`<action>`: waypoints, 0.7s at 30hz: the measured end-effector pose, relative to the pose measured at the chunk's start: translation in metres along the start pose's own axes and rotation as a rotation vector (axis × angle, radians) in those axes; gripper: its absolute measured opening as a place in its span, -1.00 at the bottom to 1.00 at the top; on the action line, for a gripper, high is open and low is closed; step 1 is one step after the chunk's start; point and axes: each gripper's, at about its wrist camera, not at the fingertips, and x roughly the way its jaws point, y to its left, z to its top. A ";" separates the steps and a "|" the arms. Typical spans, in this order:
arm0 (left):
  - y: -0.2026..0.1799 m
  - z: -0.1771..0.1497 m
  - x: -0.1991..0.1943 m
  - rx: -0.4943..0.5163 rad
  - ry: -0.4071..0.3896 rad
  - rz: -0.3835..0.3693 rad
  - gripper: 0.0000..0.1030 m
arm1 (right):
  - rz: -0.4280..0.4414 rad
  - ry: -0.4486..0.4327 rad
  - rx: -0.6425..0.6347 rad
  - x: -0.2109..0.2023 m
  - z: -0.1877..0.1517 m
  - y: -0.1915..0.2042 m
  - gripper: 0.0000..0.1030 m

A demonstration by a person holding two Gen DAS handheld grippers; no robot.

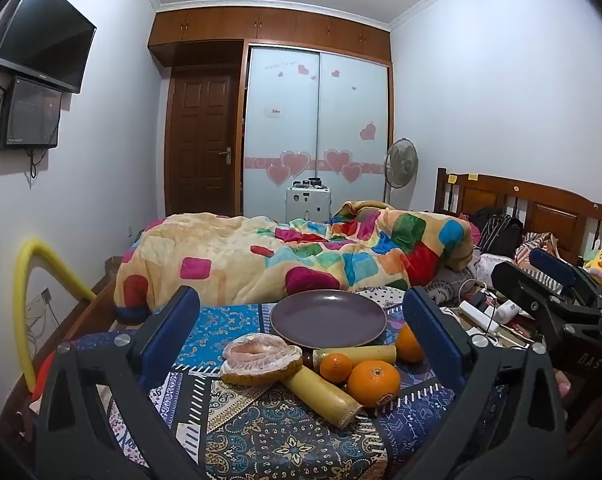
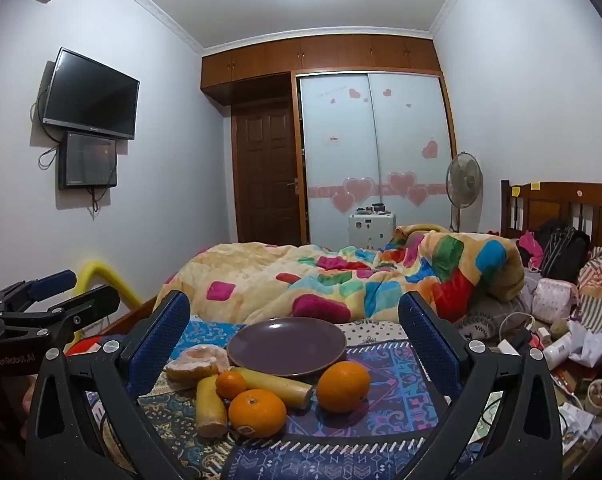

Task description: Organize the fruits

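An empty purple plate (image 1: 328,319) (image 2: 287,345) sits on a patterned cloth. In front of it lie a peeled pomelo piece (image 1: 261,358) (image 2: 199,359), two yellow sugarcane pieces (image 1: 321,396) (image 1: 357,354) (image 2: 211,404) (image 2: 273,386), a small orange (image 1: 336,367) (image 2: 230,385), and two larger oranges (image 1: 373,383) (image 1: 409,343) (image 2: 257,413) (image 2: 343,386). My left gripper (image 1: 301,312) is open and empty, above the fruit. My right gripper (image 2: 293,316) is open and empty, also above the fruit. Each gripper shows at the edge of the other's view.
The patterned cloth (image 1: 261,440) covers a small table at the bed's edge. A colourful blanket (image 1: 301,256) lies on the bed behind. Chargers, cables and clutter (image 2: 561,344) lie to the right. A yellow foam tube (image 1: 33,280) stands at the left.
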 end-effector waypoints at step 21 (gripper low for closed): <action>0.004 0.000 -0.002 -0.003 -0.009 0.002 1.00 | 0.014 -0.002 0.014 -0.002 0.001 0.002 1.00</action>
